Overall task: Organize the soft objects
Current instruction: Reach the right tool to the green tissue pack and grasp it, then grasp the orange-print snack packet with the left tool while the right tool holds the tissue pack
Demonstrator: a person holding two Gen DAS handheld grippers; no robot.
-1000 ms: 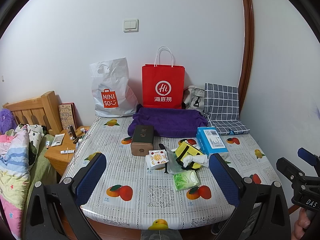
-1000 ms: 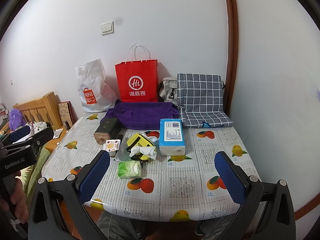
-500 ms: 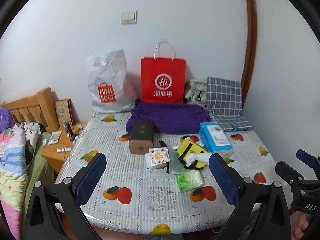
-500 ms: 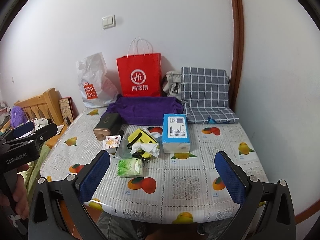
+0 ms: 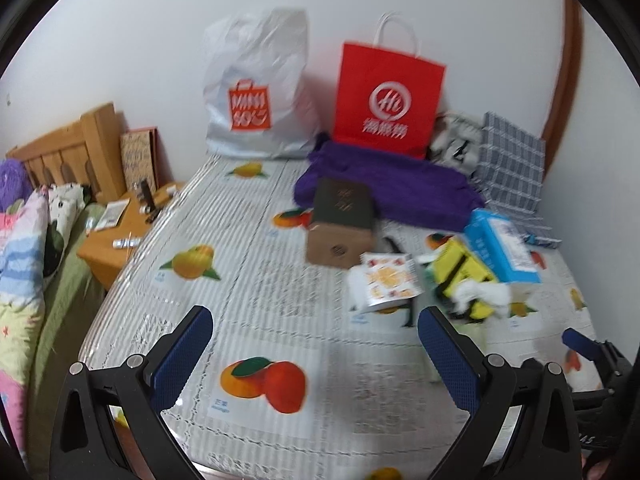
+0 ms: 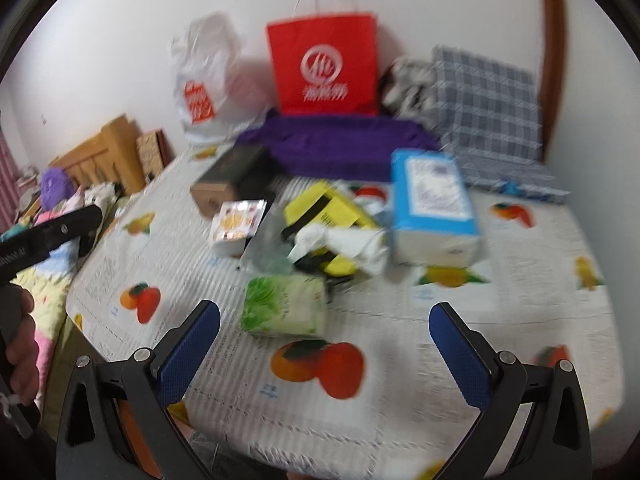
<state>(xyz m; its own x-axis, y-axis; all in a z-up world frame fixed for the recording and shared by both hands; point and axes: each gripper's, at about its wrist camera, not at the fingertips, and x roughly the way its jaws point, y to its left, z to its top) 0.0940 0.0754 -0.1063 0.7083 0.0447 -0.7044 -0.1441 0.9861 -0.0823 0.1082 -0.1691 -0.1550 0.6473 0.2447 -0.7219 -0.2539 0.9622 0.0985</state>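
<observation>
Two handheld grippers hover over the near edge of a table (image 5: 248, 292) covered in a fruit-printed plastic cloth; both views are blurred. Far left, beside the table, are a bed with colourful bedding (image 5: 20, 264) and a low wooden nightstand (image 5: 116, 248). The left gripper (image 5: 314, 354) has its blue-padded jaws spread wide with nothing between them, above a bare part of the cloth. Against the back wall, a white plastic shopping bag (image 5: 256, 84) stands just left of a red paper bag (image 5: 388, 96), and a folded purple towel (image 6: 340, 140) lies in front of the red bag. In front of the towel sits a dark-lidded brown box (image 5: 342, 220), and nearer the middle a small white packet with an orange print (image 6: 236, 228). The soft things cluster at the centre — a green tissue pack (image 6: 286, 306) lies closest to the right gripper (image 6: 324, 344), just beyond its fingers, behind it a yellow pouch (image 6: 328, 216) with crumpled white tissue (image 6: 348, 244) on top. The right gripper's jaws are likewise wide apart and hold nothing. To the right a blue tissue box (image 6: 432, 208) stands just beside the pouch, and at the back right corner a grey checked cloth (image 6: 488, 116) leans against the wall.
</observation>
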